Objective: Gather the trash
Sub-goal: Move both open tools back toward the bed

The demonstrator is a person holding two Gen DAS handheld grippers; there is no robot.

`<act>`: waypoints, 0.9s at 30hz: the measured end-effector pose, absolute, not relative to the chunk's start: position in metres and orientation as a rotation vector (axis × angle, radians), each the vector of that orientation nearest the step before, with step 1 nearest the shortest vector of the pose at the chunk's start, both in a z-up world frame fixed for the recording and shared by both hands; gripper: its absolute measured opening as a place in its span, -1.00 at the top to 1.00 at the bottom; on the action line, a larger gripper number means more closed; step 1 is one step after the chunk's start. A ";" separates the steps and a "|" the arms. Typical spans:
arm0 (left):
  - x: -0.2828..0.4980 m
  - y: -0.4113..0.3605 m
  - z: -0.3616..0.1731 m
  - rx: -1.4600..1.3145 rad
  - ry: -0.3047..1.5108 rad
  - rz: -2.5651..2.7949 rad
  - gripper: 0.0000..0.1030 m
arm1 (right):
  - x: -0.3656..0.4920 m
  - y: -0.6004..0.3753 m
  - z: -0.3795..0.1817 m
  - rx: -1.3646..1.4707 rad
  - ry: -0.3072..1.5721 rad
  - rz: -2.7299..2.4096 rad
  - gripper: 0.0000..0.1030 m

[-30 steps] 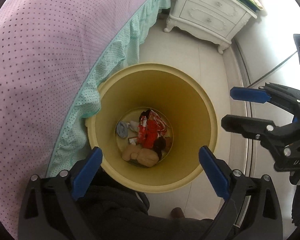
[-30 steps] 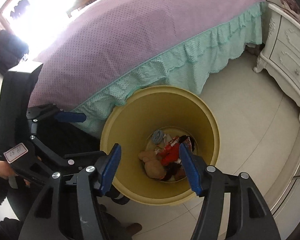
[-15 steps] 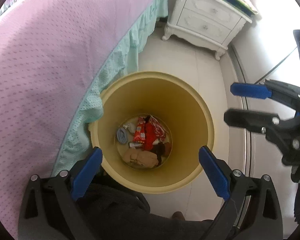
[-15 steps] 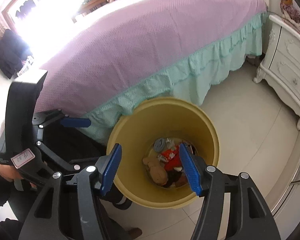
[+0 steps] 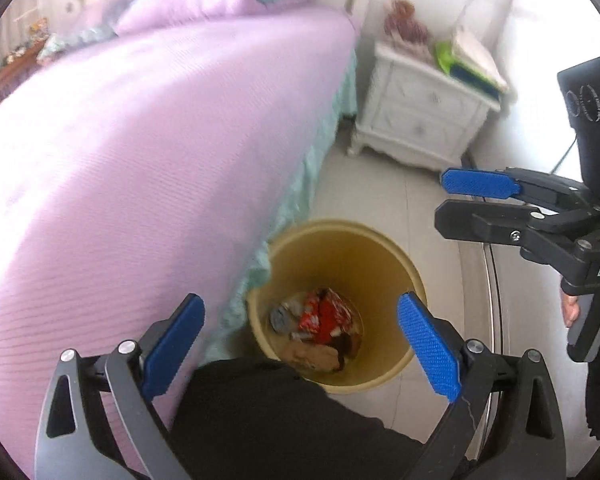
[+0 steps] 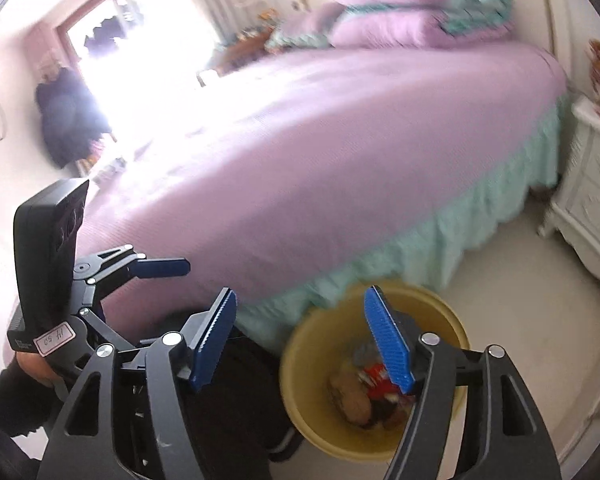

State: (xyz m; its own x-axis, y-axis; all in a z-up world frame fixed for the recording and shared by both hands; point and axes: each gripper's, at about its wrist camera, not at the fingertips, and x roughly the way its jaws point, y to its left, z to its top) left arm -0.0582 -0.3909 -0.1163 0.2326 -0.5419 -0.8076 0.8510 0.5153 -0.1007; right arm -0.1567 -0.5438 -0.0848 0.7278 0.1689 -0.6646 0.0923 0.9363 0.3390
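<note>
Left wrist view is looking down on the yellow bin [image 5: 400, 264], which is standing on the pale tiled floor [image 5: 384, 188] right against the bed [image 5: 140, 152], its rim touching the teal frill [image 5: 296, 200]. Trash [image 5: 320, 320] is lying at the bin's bottom: red wrappers, a grey scrap, something tan and crumpled. Left gripper [image 5: 300, 344] is hovering above the bin with jaws spread wide and nothing between them; right gripper [image 6: 304, 340] is likewise holding nothing, jaws apart, over the bin's near edge. Such wrappers are probably light, thin and slippery, crushing rather than resisting, so a pinch on a crumpled fold would likely hold better than on a flat face. If the bin itself is being moved, its rim looks stiff enough to clamp, and it is probably light. Beyond the bin, a white nightstand [image 5: 420, 120] is standing by the wall, carrying papers. Bright window light is washing out the far side of the bed in the right wrist view, and both views are blurred.
</note>
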 end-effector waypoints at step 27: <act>0.061 -0.124 0.000 0.186 0.670 -0.391 -0.92 | 0.051 -0.309 0.023 0.112 0.543 0.592 -0.83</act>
